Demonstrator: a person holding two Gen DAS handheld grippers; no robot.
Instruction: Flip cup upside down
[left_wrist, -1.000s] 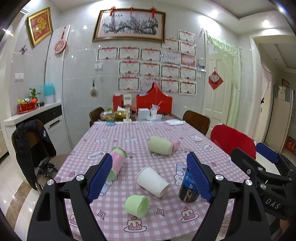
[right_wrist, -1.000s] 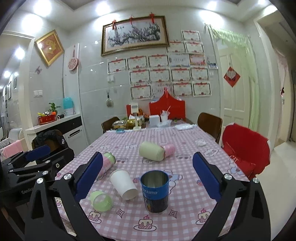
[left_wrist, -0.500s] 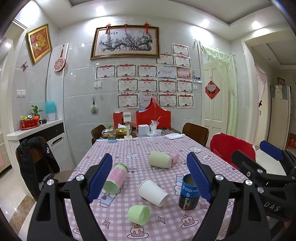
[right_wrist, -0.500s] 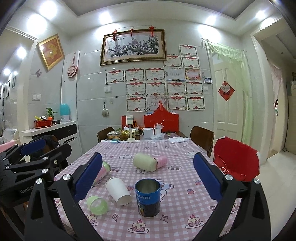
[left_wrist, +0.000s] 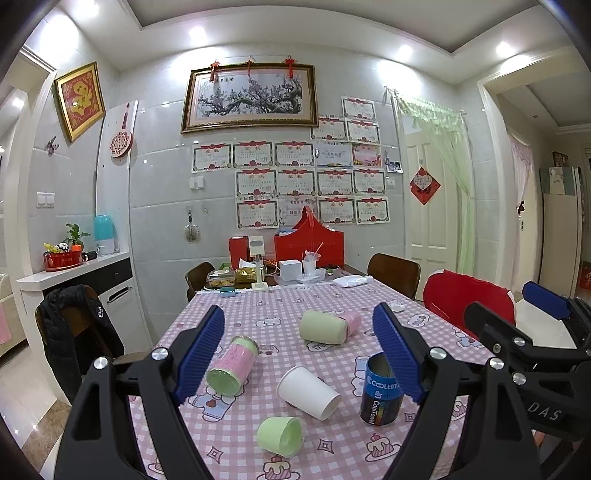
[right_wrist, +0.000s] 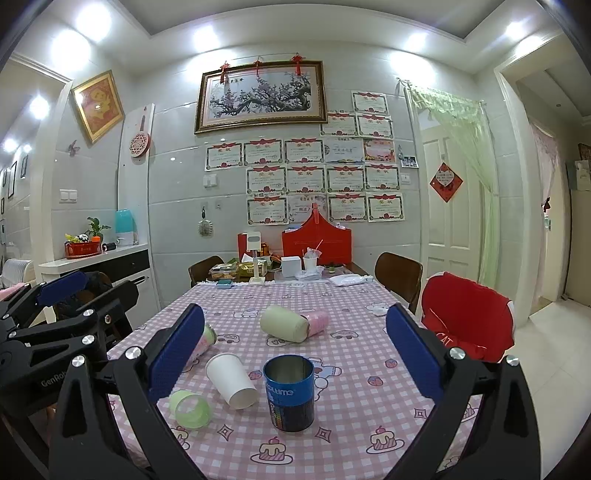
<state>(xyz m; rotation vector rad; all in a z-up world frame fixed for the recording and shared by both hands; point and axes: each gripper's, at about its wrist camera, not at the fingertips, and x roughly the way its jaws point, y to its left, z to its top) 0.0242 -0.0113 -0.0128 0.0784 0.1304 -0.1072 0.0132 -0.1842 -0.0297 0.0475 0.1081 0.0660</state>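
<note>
Hovering above the near end of the pink checked tablecloth (right_wrist: 369, 398), the left gripper (left_wrist: 299, 354) and right gripper (right_wrist: 295, 354) both have jaws spread wide and hold nothing, probably to leave room for choosing a cup. Only the blue metal tin cup (right_wrist: 289, 391) stands upright, mouth up, nearest the right gripper, so it looks like the one to flip. Beside it the white paper cup (right_wrist: 232, 380) and small pale green plastic cup (right_wrist: 190, 409) lie toppled.

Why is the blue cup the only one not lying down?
The blue cup stands upright, its open mouth facing up; nobody has flipped it yet.
</note>
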